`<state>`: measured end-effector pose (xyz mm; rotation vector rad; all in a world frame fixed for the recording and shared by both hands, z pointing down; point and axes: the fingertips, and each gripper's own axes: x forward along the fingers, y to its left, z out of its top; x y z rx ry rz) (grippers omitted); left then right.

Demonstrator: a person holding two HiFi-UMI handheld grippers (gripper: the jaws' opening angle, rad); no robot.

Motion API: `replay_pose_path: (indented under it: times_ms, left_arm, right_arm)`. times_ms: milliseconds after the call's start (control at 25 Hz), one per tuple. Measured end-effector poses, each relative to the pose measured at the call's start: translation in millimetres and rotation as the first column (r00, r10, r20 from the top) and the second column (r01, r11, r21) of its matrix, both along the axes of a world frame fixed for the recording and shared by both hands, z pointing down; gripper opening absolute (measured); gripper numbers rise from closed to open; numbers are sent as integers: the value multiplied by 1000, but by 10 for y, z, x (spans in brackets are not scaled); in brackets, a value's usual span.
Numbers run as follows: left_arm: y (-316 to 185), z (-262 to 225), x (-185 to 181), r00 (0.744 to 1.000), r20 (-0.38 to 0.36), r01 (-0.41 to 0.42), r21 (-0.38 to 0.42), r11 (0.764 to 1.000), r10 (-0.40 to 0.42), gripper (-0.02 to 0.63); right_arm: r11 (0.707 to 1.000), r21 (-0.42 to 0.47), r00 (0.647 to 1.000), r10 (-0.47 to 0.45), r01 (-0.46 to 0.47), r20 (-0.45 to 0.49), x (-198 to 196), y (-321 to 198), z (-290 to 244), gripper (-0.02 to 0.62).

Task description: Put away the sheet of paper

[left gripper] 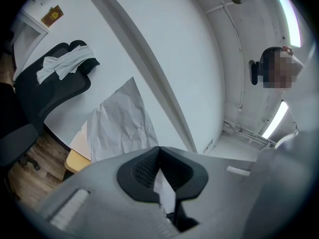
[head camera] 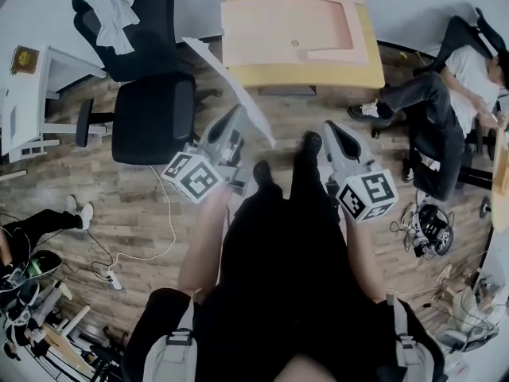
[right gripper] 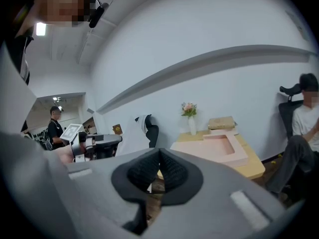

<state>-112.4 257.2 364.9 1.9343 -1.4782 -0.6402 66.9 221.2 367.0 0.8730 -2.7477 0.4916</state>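
Note:
My left gripper point(head camera: 241, 119) is shut on the sheet of paper point(head camera: 231, 86), a white, creased sheet that I hold in the air, edge-on, above the wooden floor. In the left gripper view the paper point(left gripper: 122, 126) stands up beyond the closed jaws, and a strip of it shows between the pads. The right gripper point(head camera: 328, 128) hangs at about the same height to the right, shut with nothing in it. The right gripper view shows the left gripper point(right gripper: 92, 144) and the paper point(right gripper: 130, 136) at its left.
Ahead stands a yellow table point(head camera: 318, 74) carrying a pink foam tray point(head camera: 286, 30) and a vase of flowers point(right gripper: 189, 116). A black office chair point(head camera: 151, 110) is at the left front, a white desk point(head camera: 24, 102) further left. A person point(head camera: 453, 86) sits at the right. A cable and power strip point(head camera: 111, 277) lie on the floor.

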Motion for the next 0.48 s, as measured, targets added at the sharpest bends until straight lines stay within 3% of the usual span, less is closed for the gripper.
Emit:
replay_pose_path:
  times_ms: [160,480]
  left_arm:
    - [-44,35,-30,1000,-3,22,-4,1000,-22,9]
    - [-282,79,-48,999,15,51,-37,998,-50,9]
  right_arm:
    - [999,-30,999,-36,37,12,-48,-76,50,3]
    - [998,-57,996,-26,31,88,-21,-408,36,2]
